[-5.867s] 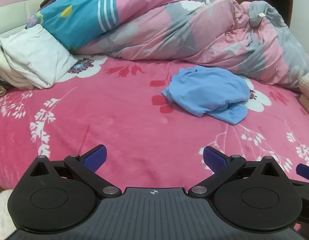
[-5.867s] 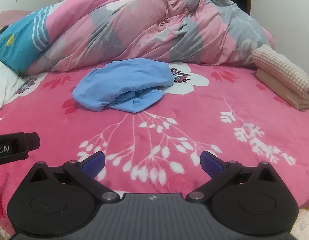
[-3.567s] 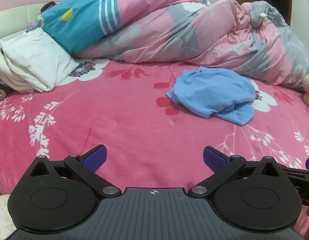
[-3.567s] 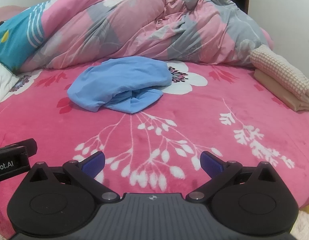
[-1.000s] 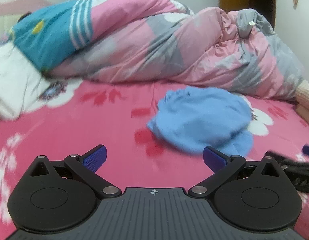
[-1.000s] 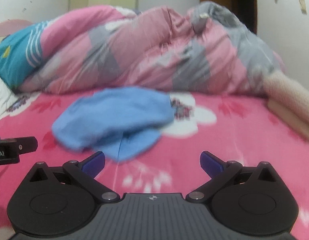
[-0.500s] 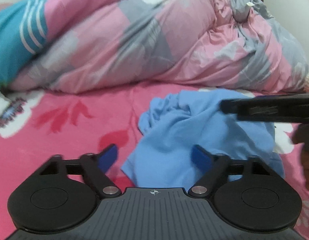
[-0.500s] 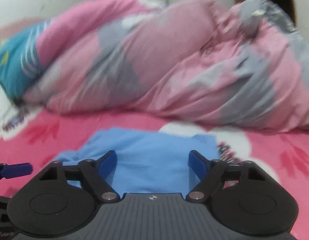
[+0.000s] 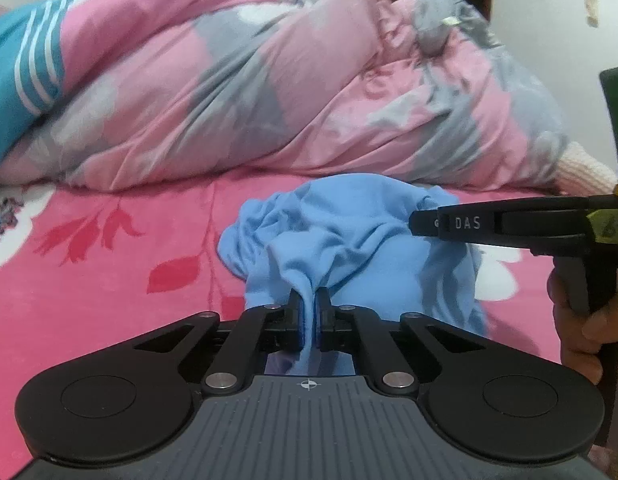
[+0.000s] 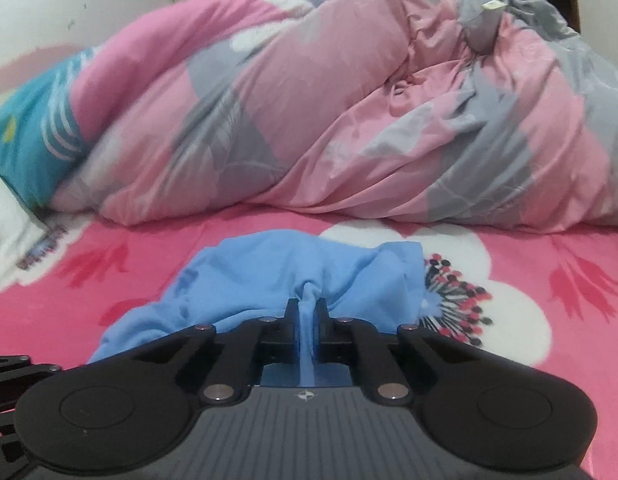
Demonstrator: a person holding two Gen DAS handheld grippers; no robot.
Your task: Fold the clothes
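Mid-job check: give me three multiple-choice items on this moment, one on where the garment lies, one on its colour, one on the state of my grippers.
1. The crumpled light blue cotton garment lies
A. on the pink floral bedspread
B. atop the quilt
C. on the floor

2. Its colour is
A. white
B. light blue
C. grey

3. The left hand-held gripper and right hand-held gripper are
A. both open
B. one open
C. both shut on fabric

Key: 1 A, bedspread shows around it; 2 B, plain blue cloth; 3 C, a pinched fold sits between each pair of fingers.
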